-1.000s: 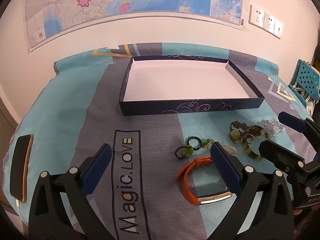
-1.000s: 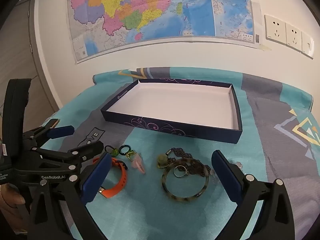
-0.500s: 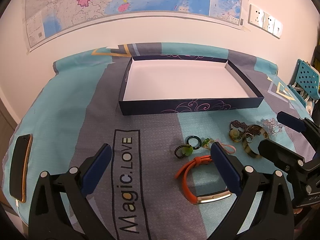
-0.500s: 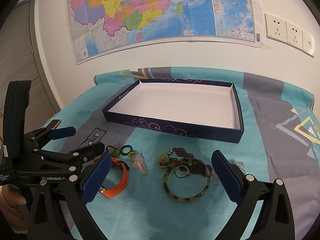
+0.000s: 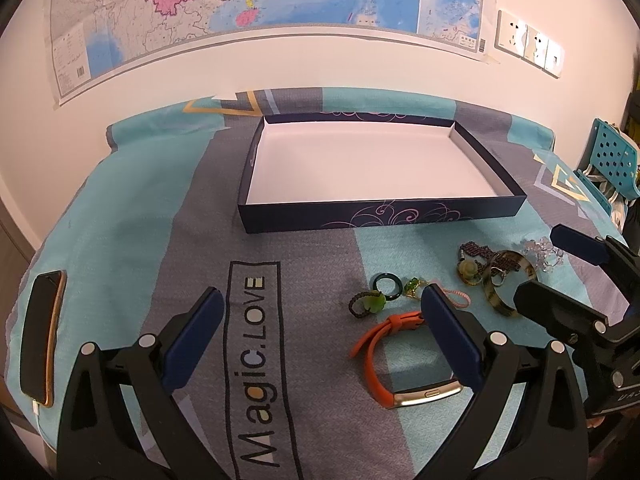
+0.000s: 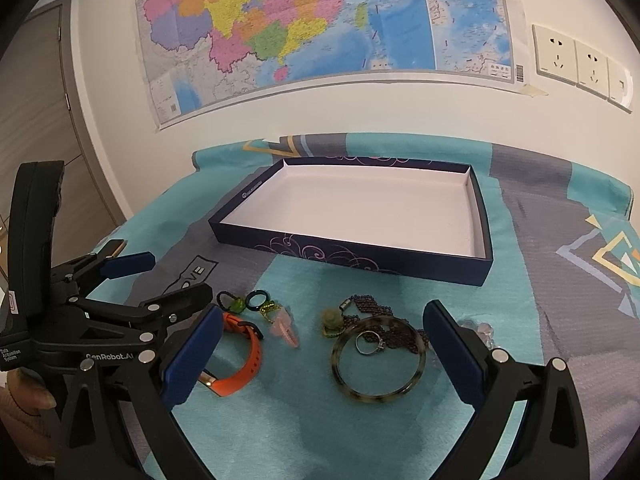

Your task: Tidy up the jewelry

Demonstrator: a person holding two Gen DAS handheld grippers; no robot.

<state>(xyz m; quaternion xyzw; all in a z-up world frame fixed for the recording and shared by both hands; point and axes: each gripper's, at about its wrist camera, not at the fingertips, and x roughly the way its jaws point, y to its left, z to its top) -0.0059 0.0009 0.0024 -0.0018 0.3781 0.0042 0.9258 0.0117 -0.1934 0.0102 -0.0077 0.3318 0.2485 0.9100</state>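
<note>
Left gripper (image 5: 320,336): fingers spread wide, holding nothing, hovering low over the cloth-covered worktop (image 5: 132,216). Orange band (image 5: 384,364) lies just under its right finger. Right gripper (image 6: 320,356): fingers equally wide apart, empty, straddling the mottled bangle (image 6: 378,360) with a small silver ring (image 6: 370,343) inside it. Jewelry sits loose in front of the open dark box (image 6: 360,256), box interior bare. Only the left view shows the phone (image 5: 42,336) at the cloth's left edge; only the right view shows the ring clearly. Both point level toward the box.
</note>
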